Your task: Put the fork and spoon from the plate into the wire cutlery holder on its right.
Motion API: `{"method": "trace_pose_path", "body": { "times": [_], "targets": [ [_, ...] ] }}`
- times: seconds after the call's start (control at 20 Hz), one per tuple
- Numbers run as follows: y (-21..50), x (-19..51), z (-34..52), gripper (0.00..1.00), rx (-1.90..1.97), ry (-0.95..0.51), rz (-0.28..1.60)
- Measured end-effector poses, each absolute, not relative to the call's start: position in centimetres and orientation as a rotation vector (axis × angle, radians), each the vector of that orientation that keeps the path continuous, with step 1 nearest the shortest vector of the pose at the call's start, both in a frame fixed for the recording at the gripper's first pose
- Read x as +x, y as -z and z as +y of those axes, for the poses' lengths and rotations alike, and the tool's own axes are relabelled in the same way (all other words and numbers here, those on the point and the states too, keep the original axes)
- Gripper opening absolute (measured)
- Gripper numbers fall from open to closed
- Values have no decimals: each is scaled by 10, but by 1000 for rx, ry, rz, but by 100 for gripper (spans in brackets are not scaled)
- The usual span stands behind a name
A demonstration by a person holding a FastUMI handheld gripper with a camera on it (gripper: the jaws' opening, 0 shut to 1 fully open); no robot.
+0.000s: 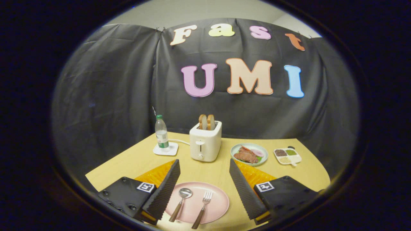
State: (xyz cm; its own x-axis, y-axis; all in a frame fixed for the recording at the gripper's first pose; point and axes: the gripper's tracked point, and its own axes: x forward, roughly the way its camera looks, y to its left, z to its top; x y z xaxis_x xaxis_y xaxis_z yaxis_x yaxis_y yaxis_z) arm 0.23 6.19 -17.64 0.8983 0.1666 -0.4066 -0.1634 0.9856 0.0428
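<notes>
A pink plate [214,201] lies on the wooden table between my two fingers. On it rest a spoon [180,200] and a fork [202,209], side by side, both with brown handles pointing toward me and metal heads pointing away. The spoon is on the left, the fork on the right. My gripper [204,171] hangs above the plate, open wide, with nothing between its fingers. The left finger [163,189] stands over the plate's left rim and the right finger [245,189] stands just past its right rim.
Beyond the plate stands a white toaster [205,141] with two bread slices in it. A water bottle [161,132] on a white coaster is to its left. Right of it are a green plate of food [249,154] and a divided dish of spices [287,155].
</notes>
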Motion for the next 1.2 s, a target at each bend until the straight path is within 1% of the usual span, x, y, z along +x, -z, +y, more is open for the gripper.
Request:
{"method": "trace_pose_path", "body": {
  "times": [0.7, 1.2],
  "targets": [
    [289, -19, 59, 98, 4, -161, 703],
    [349, -52, 57, 98, -62, -160, 891]
  ]
}}
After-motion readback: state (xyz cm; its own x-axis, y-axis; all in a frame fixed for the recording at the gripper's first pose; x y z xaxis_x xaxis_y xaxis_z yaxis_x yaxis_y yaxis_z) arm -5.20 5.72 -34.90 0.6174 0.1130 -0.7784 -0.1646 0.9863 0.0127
